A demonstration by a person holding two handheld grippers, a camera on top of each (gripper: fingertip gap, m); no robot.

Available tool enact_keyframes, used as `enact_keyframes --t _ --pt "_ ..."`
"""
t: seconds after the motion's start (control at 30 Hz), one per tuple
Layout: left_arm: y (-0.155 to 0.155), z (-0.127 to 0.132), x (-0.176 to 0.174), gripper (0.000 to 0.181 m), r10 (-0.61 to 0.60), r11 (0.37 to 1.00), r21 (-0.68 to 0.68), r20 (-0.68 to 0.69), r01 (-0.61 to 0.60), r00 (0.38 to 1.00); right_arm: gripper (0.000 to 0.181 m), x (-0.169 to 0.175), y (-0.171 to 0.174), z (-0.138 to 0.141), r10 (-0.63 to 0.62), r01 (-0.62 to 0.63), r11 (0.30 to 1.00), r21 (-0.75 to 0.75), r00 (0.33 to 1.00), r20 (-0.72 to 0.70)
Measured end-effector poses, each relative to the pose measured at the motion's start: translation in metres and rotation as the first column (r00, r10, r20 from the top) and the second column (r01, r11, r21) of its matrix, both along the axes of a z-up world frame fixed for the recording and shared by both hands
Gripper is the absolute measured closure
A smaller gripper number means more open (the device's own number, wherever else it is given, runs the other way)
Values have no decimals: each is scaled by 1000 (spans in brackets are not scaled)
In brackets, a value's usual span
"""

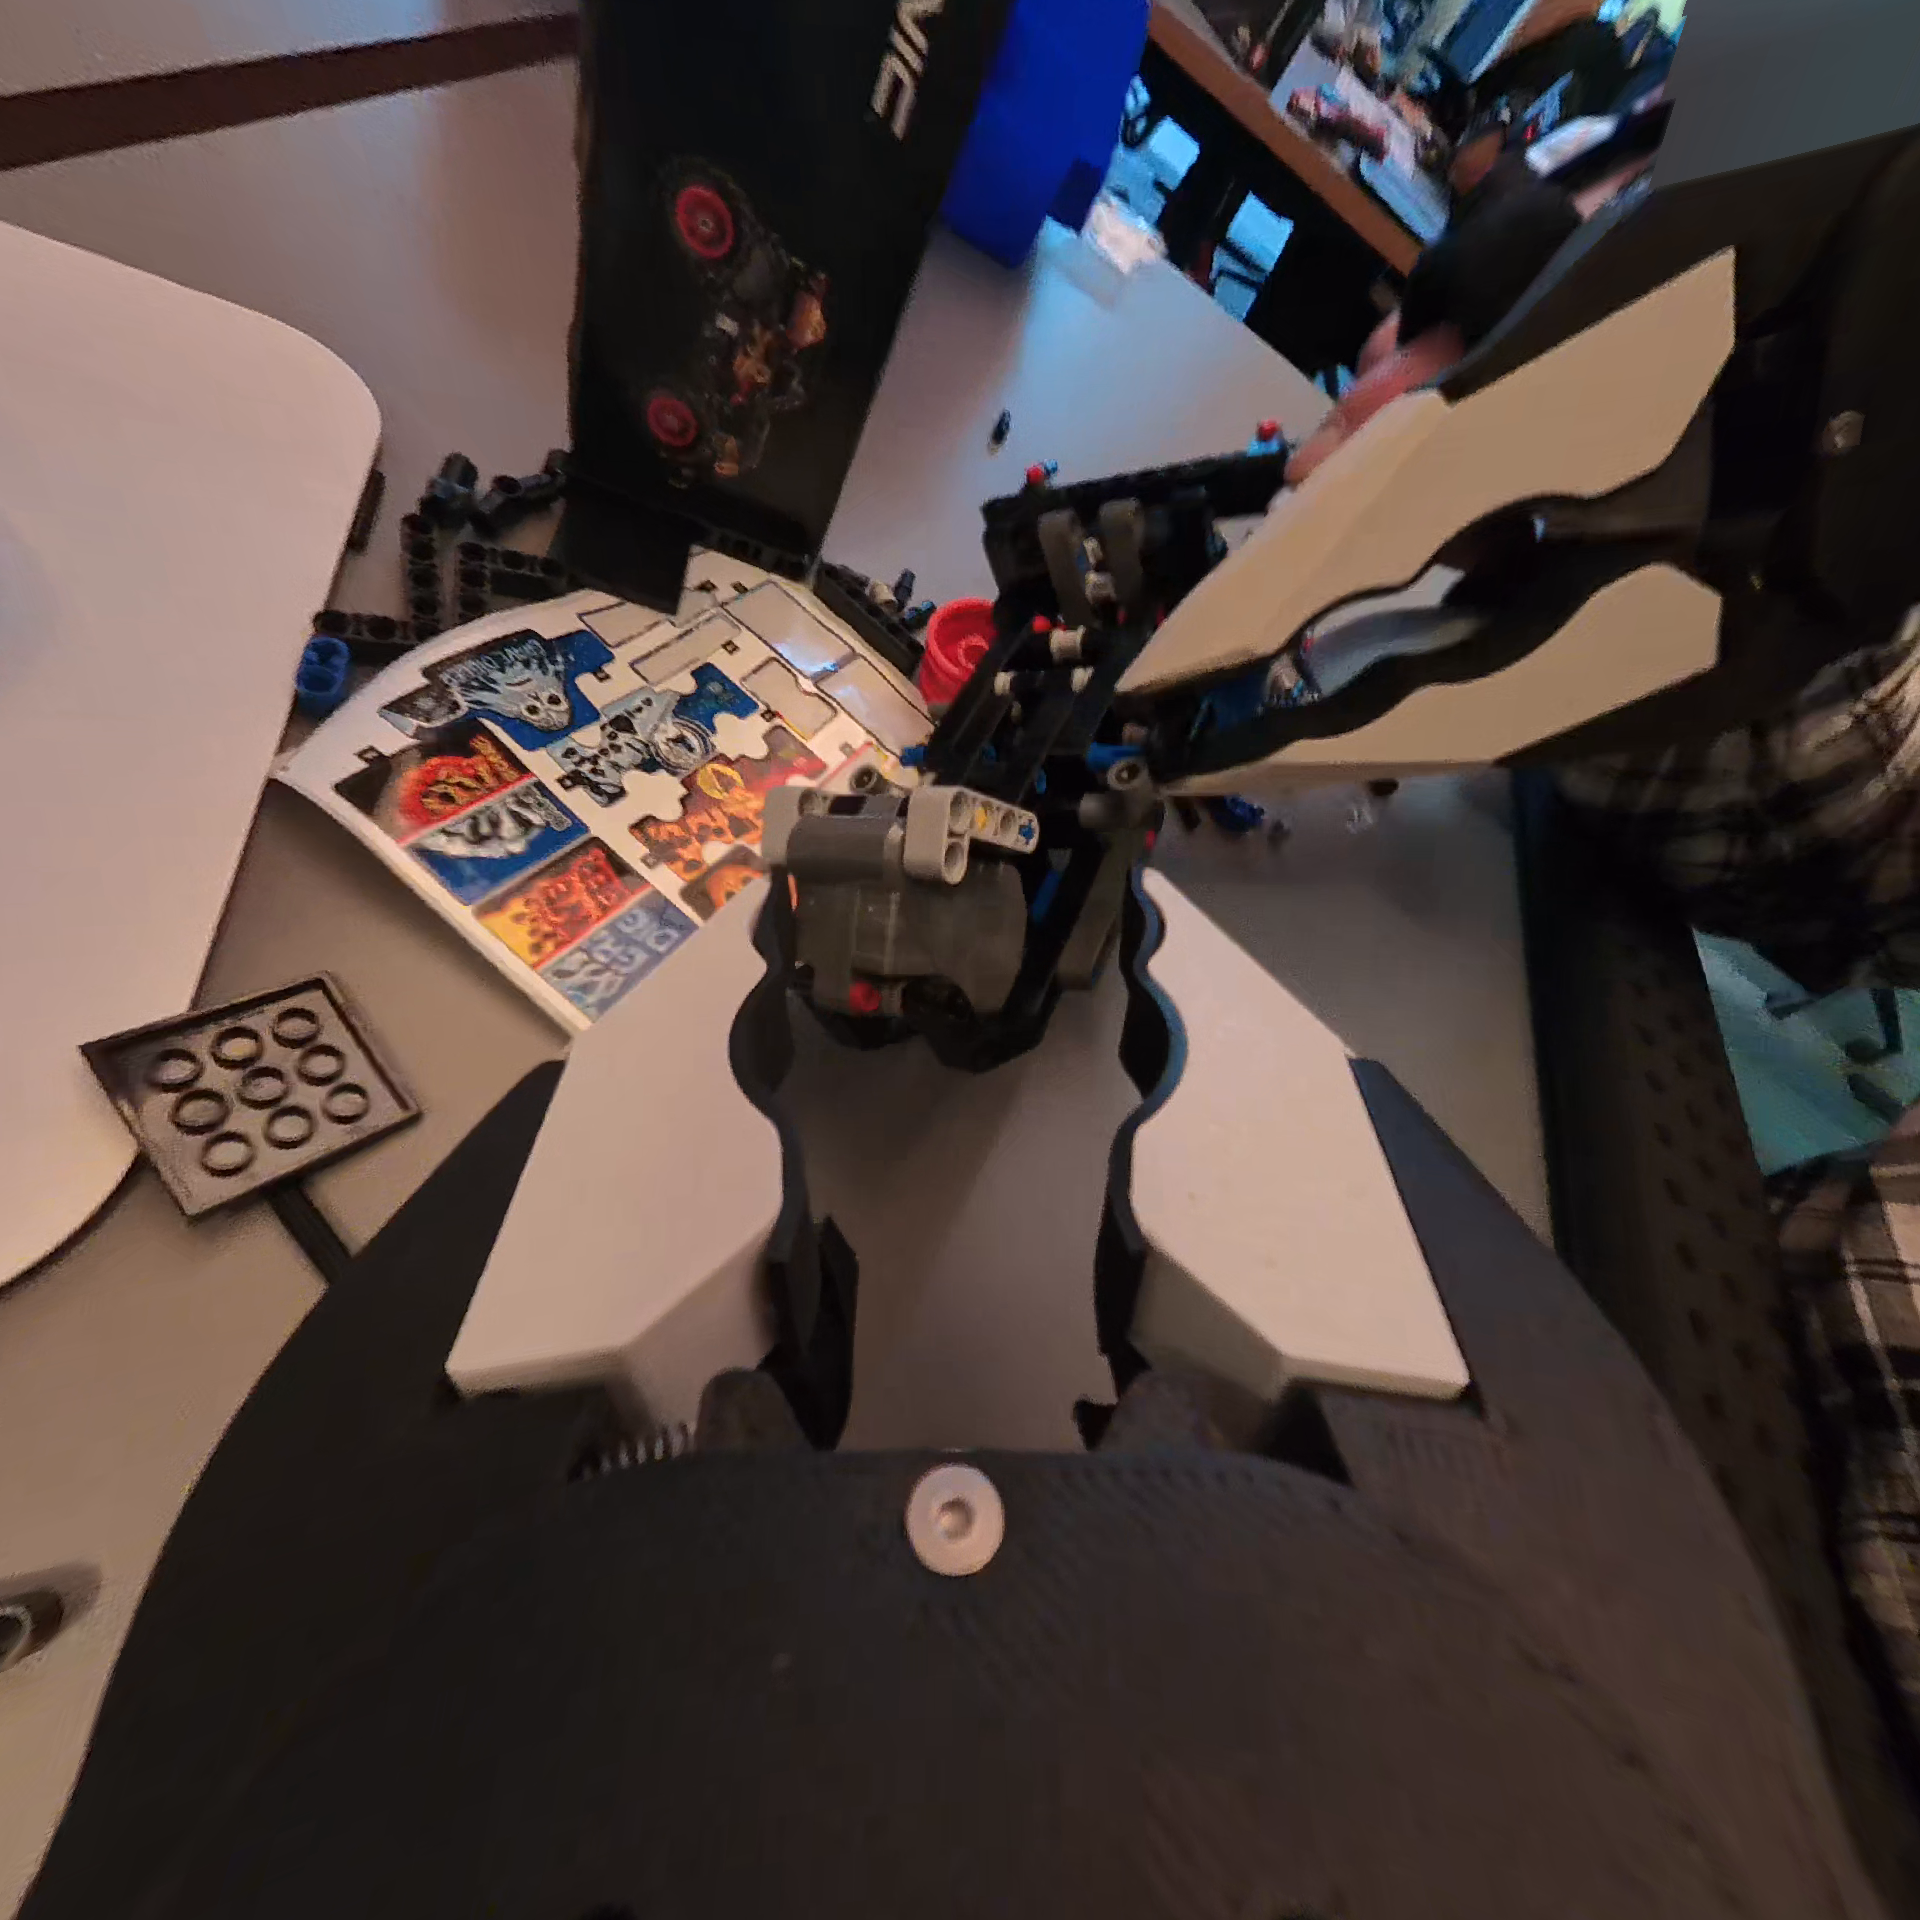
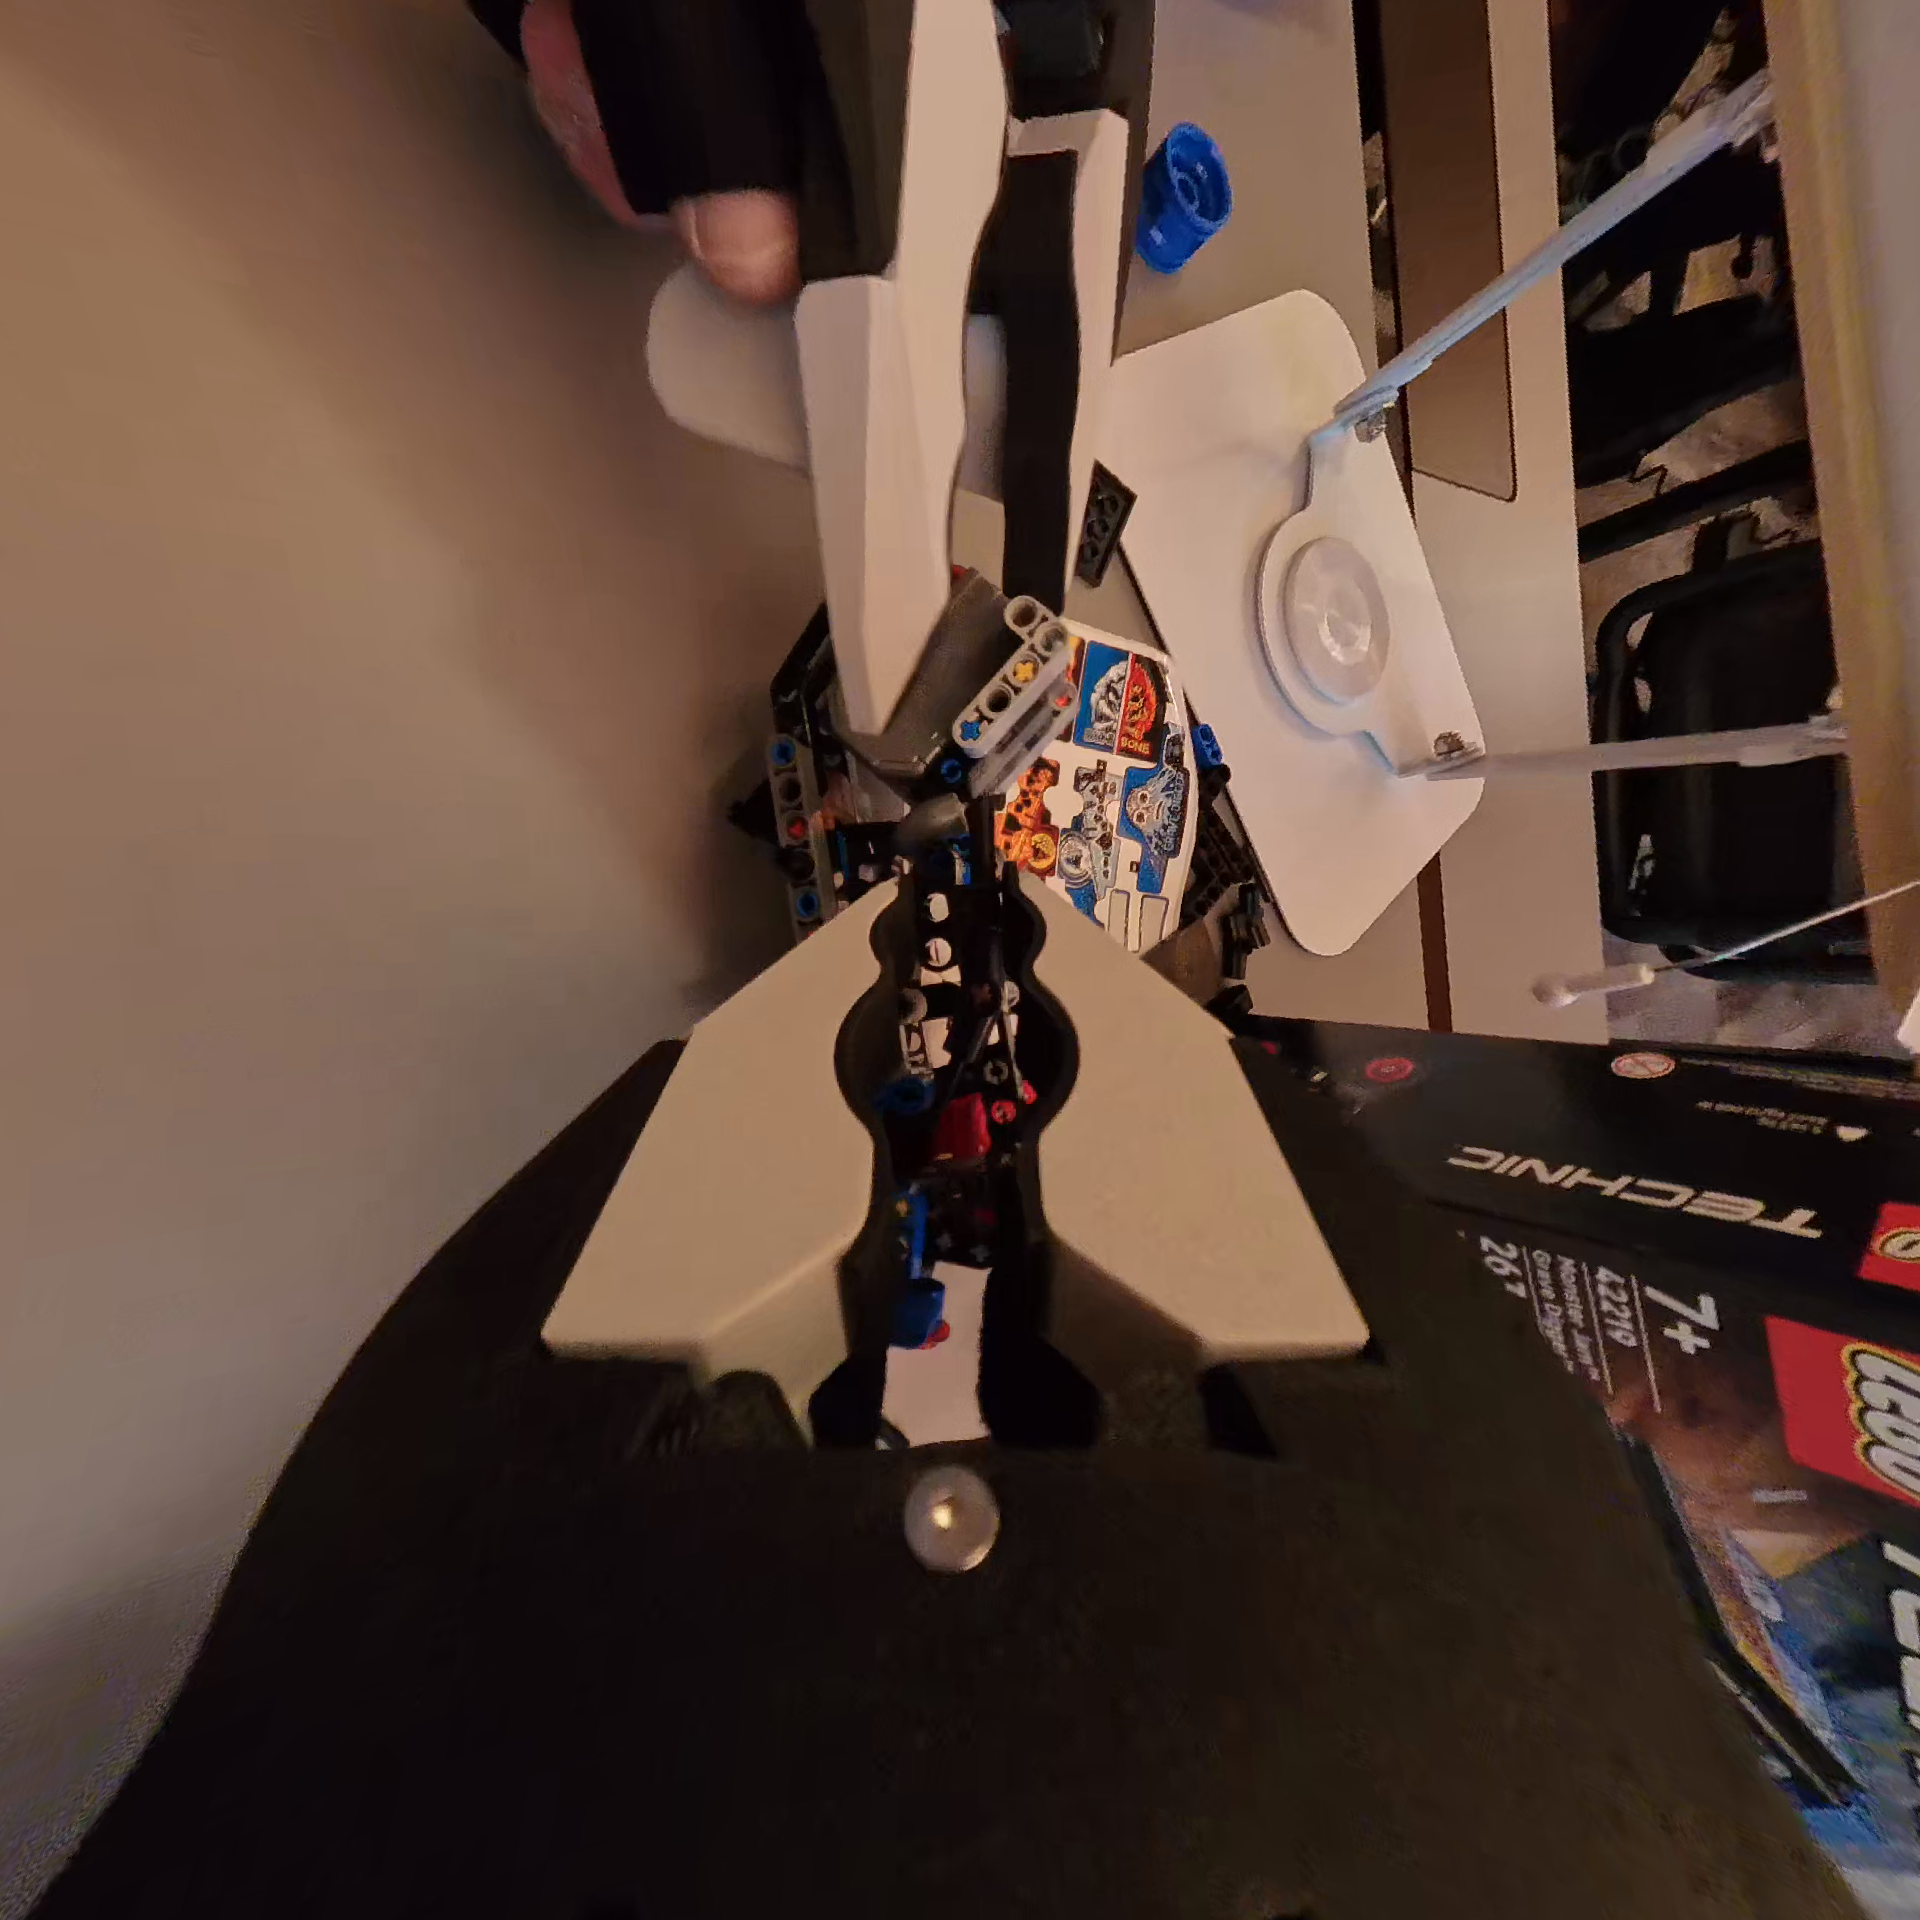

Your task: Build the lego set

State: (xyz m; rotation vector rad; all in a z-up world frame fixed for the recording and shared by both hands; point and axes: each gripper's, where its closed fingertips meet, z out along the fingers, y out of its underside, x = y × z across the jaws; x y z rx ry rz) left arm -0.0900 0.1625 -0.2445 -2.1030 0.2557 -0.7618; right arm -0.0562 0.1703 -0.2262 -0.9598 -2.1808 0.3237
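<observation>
Grey and smooth, our bench (image 1: 1039, 343) is full of toy parts. We hold a black and grey half-built lego model (image 1: 997, 790) up in the air between our two tools. Our left tool (image 1: 951, 935) has its white fingers closed around the grey block end of the model. Our right tool (image 2: 961, 1049) pinches the thin black frame end, with both fingers pressed on it. Behind the left tool, a white sticker sheet with bright pictures (image 1: 582, 769) lies flat on the bench. Past that, a tall black lego box (image 1: 748, 270) stands up. To the left of our left tool sits a dark square plate with round holes (image 1: 255, 1091). A little red wheel hub (image 1: 956, 649) sits near the sticker sheet.
</observation>
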Motion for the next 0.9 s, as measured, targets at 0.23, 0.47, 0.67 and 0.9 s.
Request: enact_keyframes --t 0.23,0.47,0.67,0.9 --pt "-5 0 1 112 -36 999 -2 -82 36 996 167 10 -3 0 97 -97 995 19 995 -21" --pt "5 -2 13 107 -145 989 13 -129 148 981 166 10 -3 0 98 -97 995 35 995 -34" --pt "9 -26 29 126 -220 975 -67 -113 213 969 164 13 -3 -5 83 -82 995 54 996 -12" --pt "9 -23 34 129 -226 974 -41 -116 222 967 161 21 -5 -6 92 -91 994 -59 996 14"
